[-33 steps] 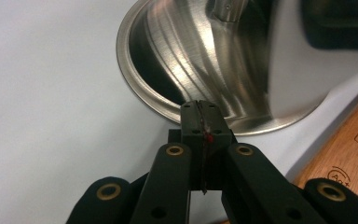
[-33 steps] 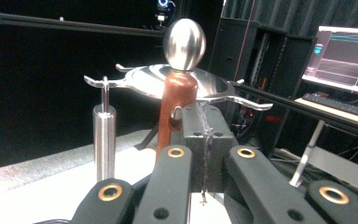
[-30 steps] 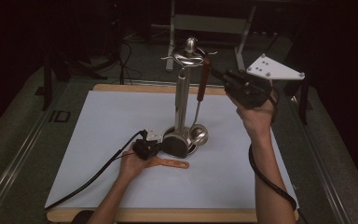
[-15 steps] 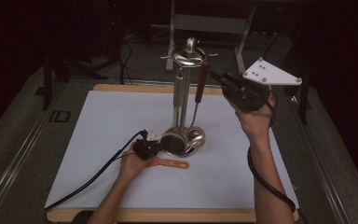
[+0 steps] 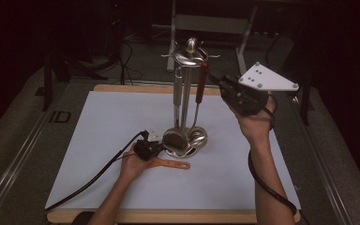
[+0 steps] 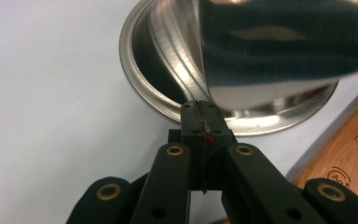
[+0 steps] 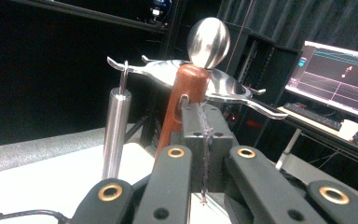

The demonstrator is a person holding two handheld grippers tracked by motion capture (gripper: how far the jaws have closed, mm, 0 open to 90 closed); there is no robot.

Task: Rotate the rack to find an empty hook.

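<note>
A steel utensil stand [image 5: 187,56] rises mid-table from a round base [image 5: 192,139]. From its top hang a steel-handled utensil [image 5: 178,93] and a brown-handled utensil [image 5: 200,89]. My right gripper [image 5: 218,82] is raised beside the brown handle's top. In the right gripper view the right gripper [image 7: 200,109] is shut, with the wire loop of the brown handle [image 7: 186,84] at its tips. My left gripper [image 5: 158,146] lies low on the table. Seen close, the left gripper [image 6: 200,107] is shut, its tips against the rim of the base [image 6: 168,102].
A flat wooden spatula [image 5: 171,164] lies on the white mat [image 5: 98,140] just in front of the base, beside my left hand; its handle [image 6: 349,140] shows at the right. Black cables trail toward the near edge. A monitor [image 7: 335,79] glows beyond the table.
The right gripper has shifted slightly left toward the stand. The brown-handled utensil's lower end has swung in toward the pole. The left hand has stayed at the base.
</note>
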